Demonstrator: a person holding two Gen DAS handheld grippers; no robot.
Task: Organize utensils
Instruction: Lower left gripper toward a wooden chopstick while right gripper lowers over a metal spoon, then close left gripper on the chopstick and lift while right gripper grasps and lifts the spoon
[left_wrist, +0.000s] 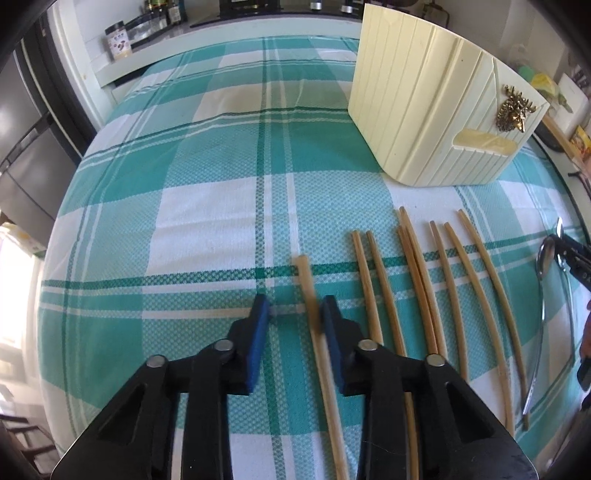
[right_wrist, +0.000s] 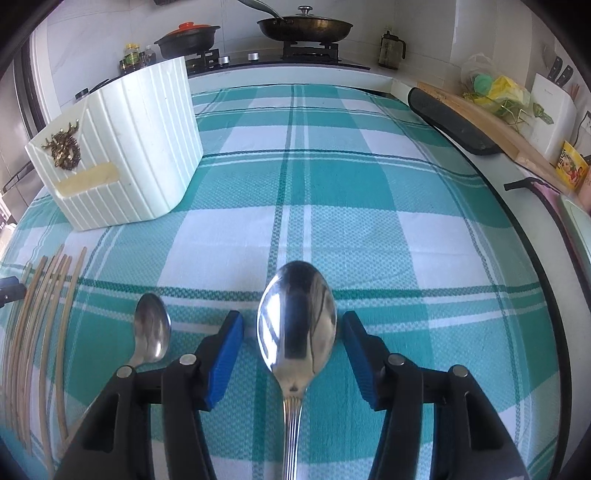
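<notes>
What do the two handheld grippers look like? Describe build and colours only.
The left gripper and right gripper look alike: black plastic linkage arms with triangular cut-outs, round silver pivot pins, and two flat fingers faced with blue ribbed pads. No cables, markings or sleeves are visible.

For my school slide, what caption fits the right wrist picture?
Open right gripper straddling large shiny metal spoon on green checked tablecloth.

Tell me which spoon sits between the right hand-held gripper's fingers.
The larger spoon, bowl centred between the blue pads; the smaller spoon lies outside, to their left.

Chopsticks (left_wrist: 417, 280) left of spoons (right_wrist: 297, 325)
</notes>
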